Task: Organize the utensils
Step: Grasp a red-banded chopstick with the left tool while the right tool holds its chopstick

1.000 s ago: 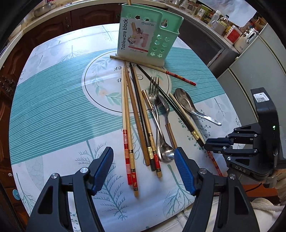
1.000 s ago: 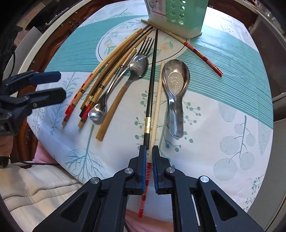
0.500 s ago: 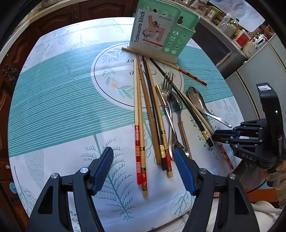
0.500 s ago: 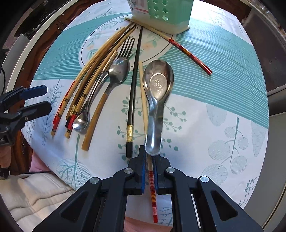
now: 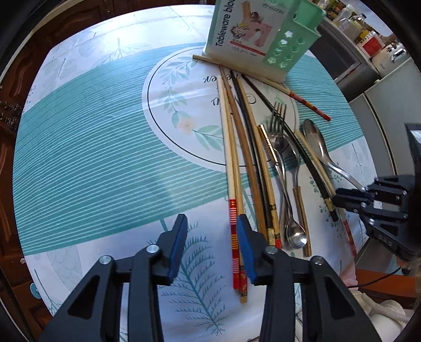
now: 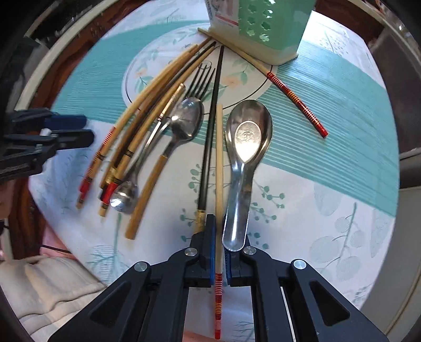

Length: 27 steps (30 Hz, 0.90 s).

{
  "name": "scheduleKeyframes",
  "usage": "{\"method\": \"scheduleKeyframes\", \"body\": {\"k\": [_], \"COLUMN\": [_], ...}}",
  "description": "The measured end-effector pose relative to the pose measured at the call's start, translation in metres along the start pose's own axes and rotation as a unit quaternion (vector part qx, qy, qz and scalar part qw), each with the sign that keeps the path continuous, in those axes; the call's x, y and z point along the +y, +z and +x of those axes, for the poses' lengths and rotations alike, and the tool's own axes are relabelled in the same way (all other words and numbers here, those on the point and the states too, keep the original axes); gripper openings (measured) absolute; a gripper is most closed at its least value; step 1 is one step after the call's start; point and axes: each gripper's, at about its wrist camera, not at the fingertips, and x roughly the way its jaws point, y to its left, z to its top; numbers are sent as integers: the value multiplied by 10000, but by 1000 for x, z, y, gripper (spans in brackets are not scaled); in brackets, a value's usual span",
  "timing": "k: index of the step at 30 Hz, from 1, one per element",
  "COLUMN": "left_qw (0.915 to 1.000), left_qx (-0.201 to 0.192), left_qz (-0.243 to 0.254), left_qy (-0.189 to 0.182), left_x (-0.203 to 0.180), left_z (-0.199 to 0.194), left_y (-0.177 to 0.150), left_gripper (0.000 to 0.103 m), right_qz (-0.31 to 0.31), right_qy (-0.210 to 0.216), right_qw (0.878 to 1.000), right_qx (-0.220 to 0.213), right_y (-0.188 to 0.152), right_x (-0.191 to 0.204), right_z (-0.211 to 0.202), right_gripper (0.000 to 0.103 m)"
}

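Since a second ago the left gripper (image 5: 211, 247) has narrowed its blue pads, though they remain apart, and has slid rightward until its right pad sits against the red-banded ends of the leftmost chopsticks (image 5: 231, 171); the right gripper (image 6: 219, 246) has kept its clamp on one pale chopstick (image 6: 219, 168). In the right wrist view that chopstick's long axis runs from 6 toward 12 o'clock, its bare wooden tip aimed at the mint utensil holder (image 6: 265, 23) and its red-striped end trailing behind the pads. Just right of it, touching, lies a broad steel soup spoon (image 6: 246, 147), glossy bowl toward 12. To the left, wooden and black lacquered chopsticks, a fork (image 6: 202, 76) and a wooden-handled spoon (image 6: 181, 126) fan out from the holder's base toward 7 o'clock. The patterned tablecloth (image 6: 329, 184) lies bare toward 3 o'clock, its rounded edge near at 6.
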Motion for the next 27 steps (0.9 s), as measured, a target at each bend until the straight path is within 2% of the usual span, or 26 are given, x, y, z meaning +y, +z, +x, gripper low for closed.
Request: {"method": "scheduleKeyframes", "body": {"k": [4, 8, 12, 19, 27], "left_qw": [9997, 9984, 9976, 9979, 9988], "left_qx": [190, 371, 455, 488, 486], "left_qz": [-98, -198, -212, -213, -15], "left_qy": [-107, -372, -469, -373, -100], "left_x": [7, 10, 8, 2, -18], "left_z": [10, 18, 23, 28, 31], "left_y": [12, 27, 42, 55, 61], "left_gripper": [23, 15, 13, 13, 12], "right_qz": [435, 703, 852, 1040, 982], "right_qy": [604, 948, 1126, 1394, 1427], "right_qw": [9961, 9892, 9837, 9750, 9741], "right_qx": [-481, -874, -1112, -1380, -1456], "right_y": [-7, -8, -25, -20, -11], "right_x": [-14, -22, -36, -46, -49], "right_z": [-23, -42, -39, -37, -34], "right_gripper": [5, 5, 5, 5, 5]}}
